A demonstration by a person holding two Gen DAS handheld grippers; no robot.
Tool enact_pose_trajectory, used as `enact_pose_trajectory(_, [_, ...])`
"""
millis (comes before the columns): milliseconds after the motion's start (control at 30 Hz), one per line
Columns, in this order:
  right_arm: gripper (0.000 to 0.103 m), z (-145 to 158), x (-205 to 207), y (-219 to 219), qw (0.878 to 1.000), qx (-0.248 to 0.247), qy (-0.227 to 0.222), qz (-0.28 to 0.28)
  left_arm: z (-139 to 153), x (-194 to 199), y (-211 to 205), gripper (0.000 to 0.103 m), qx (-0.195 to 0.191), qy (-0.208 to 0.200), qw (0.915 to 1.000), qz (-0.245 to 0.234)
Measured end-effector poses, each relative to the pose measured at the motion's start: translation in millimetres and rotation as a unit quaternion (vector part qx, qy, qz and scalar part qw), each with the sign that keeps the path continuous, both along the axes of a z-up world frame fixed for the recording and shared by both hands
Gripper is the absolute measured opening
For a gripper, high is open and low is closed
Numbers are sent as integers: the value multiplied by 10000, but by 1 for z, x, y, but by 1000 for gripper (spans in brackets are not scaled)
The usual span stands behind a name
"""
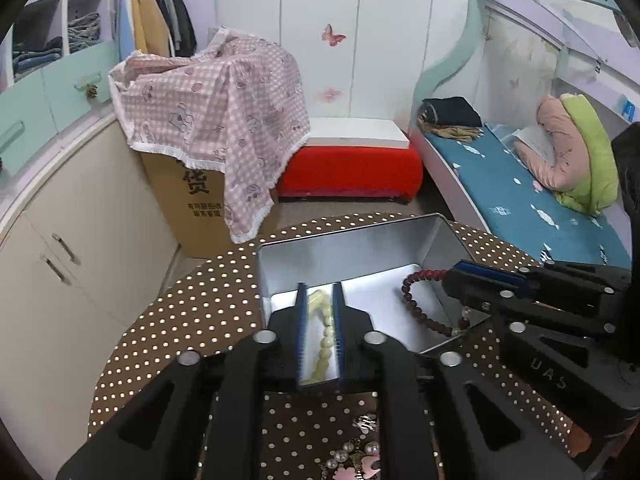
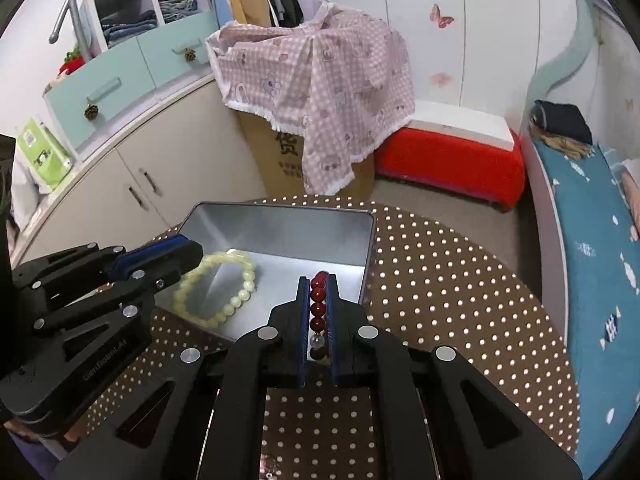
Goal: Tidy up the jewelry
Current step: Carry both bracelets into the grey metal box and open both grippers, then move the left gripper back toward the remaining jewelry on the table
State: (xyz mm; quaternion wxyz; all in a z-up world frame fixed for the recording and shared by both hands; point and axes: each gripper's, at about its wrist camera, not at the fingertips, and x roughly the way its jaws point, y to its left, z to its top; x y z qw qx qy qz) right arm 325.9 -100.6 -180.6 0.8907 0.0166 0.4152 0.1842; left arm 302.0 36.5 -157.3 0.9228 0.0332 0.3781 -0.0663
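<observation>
Both bracelets hang over the open metal tin (image 2: 280, 228), the left gripper (image 1: 320, 312) pinching the pale bracelet (image 2: 224, 296) and the right gripper (image 2: 318, 312) the red bracelet (image 1: 416, 300) (neither yet released), while pearl pieces (image 1: 352, 456) wait on the table (image 2: 440, 300).

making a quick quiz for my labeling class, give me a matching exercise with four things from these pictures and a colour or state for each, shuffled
Things:
1. pale yellow bracelet
2. dark red bracelet
3. metal tin
4. tablecloth

Descriptions:
A. brown with white dots
B. open, no lid on it
C. pinched by the right gripper
D. pinched by the left gripper

Pairs: 1-D, 2-C, 3-B, 4-A
</observation>
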Motion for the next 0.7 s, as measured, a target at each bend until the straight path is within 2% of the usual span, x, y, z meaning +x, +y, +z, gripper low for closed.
enact_pose_trajectory(33, [11,1,0,0,10000,2,-1,-13,1,-3,0,37,57,-62,10000,49])
enact_pose_trajectory(100, [11,4,-4,-2,10000,62,-49,-24,4,-9,0,50,151,-201,9996,149])
enact_pose_trajectory(167, [16,8,-10,-4,9999,40,-95,-56,10,-18,0,54,194,-377,9989,206])
enact_pose_trajectory(200, [22,12,-14,-6,9998,74,-142,-68,13,-22,1,61,222,-439,9985,241])
enact_pose_trajectory(233, [42,16,-18,-7,9997,92,-199,-94,17,-28,1,66,297,-568,9974,323])
enact_pose_trajectory(267, [55,22,-24,-9,9994,96,-288,-141,21,-32,1,67,342,-647,9966,369])
enact_pose_trajectory(333, [55,36,-38,-14,9983,68,-539,-185,32,-46,3,75,343,-840,9948,460])
enact_pose_trajectory(500, [57,72,-81,-21,9939,-2,-1059,-291,56,-86,13,84,192,-1244,9898,668])
enact_pose_trajectory(700, [62,97,-131,-26,9889,-78,-1433,-393,69,-134,17,89,140,-1509,9851,817])
